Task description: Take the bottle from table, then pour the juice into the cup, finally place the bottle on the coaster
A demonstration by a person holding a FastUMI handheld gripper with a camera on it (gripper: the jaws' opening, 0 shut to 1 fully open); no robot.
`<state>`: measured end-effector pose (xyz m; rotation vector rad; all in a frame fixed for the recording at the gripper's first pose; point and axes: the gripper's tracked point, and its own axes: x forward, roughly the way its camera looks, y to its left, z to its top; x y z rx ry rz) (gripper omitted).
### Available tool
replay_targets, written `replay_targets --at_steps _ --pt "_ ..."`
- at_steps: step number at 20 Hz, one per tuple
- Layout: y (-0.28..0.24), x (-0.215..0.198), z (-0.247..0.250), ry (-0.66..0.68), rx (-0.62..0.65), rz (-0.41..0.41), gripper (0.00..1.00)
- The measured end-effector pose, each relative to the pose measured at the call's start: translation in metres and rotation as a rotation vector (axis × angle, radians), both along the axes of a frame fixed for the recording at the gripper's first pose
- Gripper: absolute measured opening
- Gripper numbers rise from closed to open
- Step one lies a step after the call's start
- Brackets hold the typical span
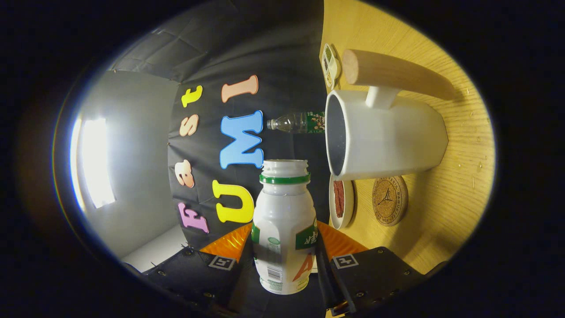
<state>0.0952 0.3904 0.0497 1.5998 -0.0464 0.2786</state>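
White plastic juice bottle point(284, 229), uncapped, gripped between both fingers of the tool point(282, 260). Its mouth sits near the white ceramic cup's point(384, 141) rim; round cork coaster point(389, 201) lies on wooden tabletop point(459, 194) beside cup.

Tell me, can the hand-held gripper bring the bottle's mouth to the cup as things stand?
Probably yes. The hand-held gripper is shut on the bottle, which is uncapped. The cup has its opening just beyond the bottle's mouth, and nothing stands between them.

Bottle base: my jaws' black housing hides the white plastic juice bottle point(284, 229) bottom.
Clear bottle point(296, 122): lower end behind white mug point(384, 137).
Coaster print: round cork coaster point(389, 201) lettering unreadable.
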Motion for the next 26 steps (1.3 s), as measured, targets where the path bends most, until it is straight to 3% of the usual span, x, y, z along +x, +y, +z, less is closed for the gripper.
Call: replay_targets --at_steps 26 --pt "0.0012 0.0063 0.0094 -0.040 0.110 -0.016 0.65"
